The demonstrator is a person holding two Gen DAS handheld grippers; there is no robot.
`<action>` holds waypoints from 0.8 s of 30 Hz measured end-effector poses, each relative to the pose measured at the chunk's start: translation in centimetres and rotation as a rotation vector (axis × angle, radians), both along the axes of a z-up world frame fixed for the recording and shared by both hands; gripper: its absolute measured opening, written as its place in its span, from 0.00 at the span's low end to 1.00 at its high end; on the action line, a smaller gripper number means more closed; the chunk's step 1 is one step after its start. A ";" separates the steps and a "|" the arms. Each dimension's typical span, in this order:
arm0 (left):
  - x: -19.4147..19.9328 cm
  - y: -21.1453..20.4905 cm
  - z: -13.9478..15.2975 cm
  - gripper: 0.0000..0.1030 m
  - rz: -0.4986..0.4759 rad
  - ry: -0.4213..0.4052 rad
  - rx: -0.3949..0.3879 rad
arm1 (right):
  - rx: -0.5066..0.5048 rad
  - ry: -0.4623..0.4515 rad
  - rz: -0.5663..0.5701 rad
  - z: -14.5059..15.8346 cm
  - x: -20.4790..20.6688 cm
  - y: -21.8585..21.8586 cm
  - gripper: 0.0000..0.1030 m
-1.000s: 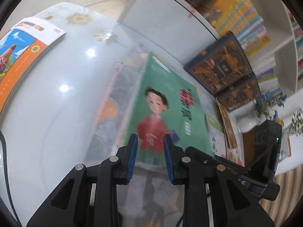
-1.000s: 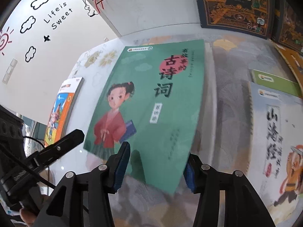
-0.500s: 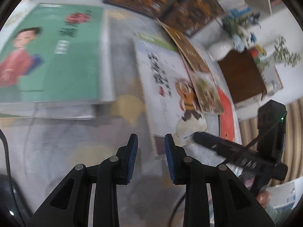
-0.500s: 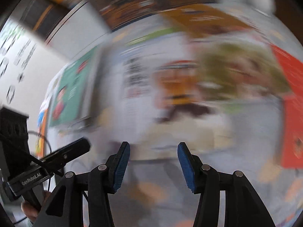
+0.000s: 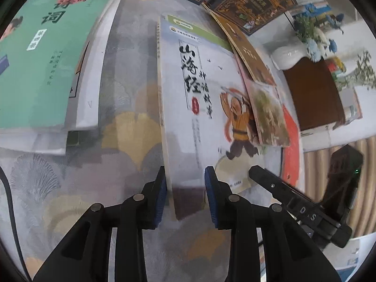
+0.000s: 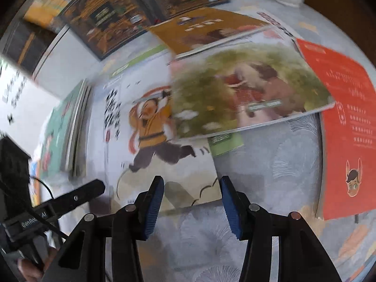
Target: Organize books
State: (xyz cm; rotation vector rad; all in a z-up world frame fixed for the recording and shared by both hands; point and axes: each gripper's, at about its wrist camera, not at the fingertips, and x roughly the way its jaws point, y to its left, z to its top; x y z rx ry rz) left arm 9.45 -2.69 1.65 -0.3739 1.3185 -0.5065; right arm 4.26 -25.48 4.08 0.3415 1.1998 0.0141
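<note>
Books lie scattered on the worktop (image 5: 131,127): a pale book (image 5: 202,108) in the middle, a green stack (image 5: 42,54) far left. The left gripper (image 5: 185,195), jaws narrow and empty, frames the pale book's near-left corner; the right gripper (image 6: 191,202), jaws wider and empty, frames its near-right corner.

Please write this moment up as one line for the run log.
phase: approach | target: white book with running figure | left gripper: open, at its near corner | right gripper: open, at its near edge | held: nothing
</note>
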 end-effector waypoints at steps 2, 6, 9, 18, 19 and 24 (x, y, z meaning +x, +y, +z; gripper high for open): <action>-0.7 0.0 0.1 0.27 -0.004 -0.013 0.028 | -0.013 0.008 0.042 0.2 -1.1 0.9 0.47; -2.8 1.3 -0.3 0.27 -0.018 0.023 -0.019 | -0.021 0.044 0.107 -0.3 -3.9 1.8 0.47; -5.3 2.0 -0.4 0.27 -0.056 0.051 -0.036 | -0.007 0.074 0.167 -0.5 -6.6 2.0 0.49; -9.7 2.8 -0.1 0.27 -0.157 0.067 -0.012 | -0.166 0.072 0.294 0.1 -9.0 2.9 0.49; -9.4 2.9 -0.2 0.27 -0.139 0.069 -0.020 | -0.150 0.068 0.260 0.0 -8.6 2.5 0.49; -8.9 3.0 -0.8 0.27 -0.092 0.070 -0.069 | -0.100 0.035 0.194 -0.5 -7.3 3.0 0.48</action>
